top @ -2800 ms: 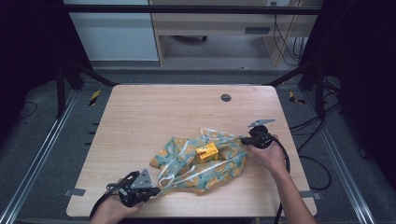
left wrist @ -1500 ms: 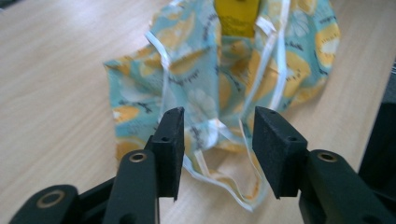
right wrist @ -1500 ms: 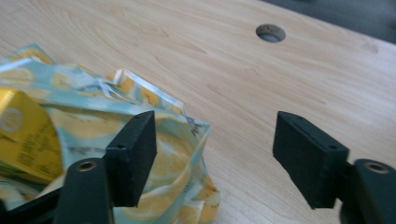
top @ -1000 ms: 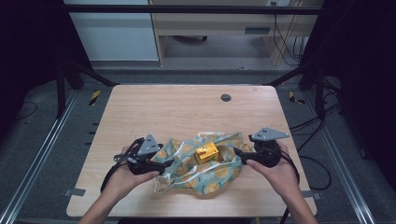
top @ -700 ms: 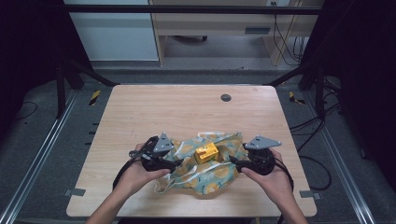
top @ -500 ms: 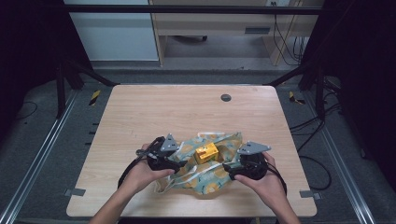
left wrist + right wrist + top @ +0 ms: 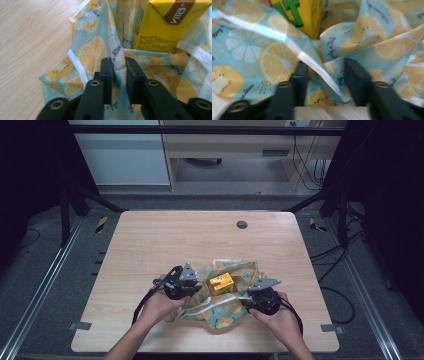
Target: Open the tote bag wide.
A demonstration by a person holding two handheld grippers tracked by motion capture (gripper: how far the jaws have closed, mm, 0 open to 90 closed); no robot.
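At the lower middle of the high view, a fruit-printed plastic bag (image 7: pixel 220 302) lies crumpled on the wooden counter (image 7: pixel 150 245) with a yellow drink carton (image 7: pixel 221 283) standing in its folds. The work looks like gathering the bag up around the carton, and it seems to be at the gripping stage: both grippers are at the bag's edges, but nothing is lifted or closed over yet.

At the bag's left edge, the left gripper (image 7: pixel 119 65) has just been closing its jaws, and they now stand nearly together, pinching a fold of the film. At the right edge, the right gripper (image 7: pixel 325 71) has also just been closing; its jaws remain partly apart with a ridge of bag between them, not visibly pressed.

The bag is thin, glossy and creased, printed with lemon and kiwi slices on pale blue.
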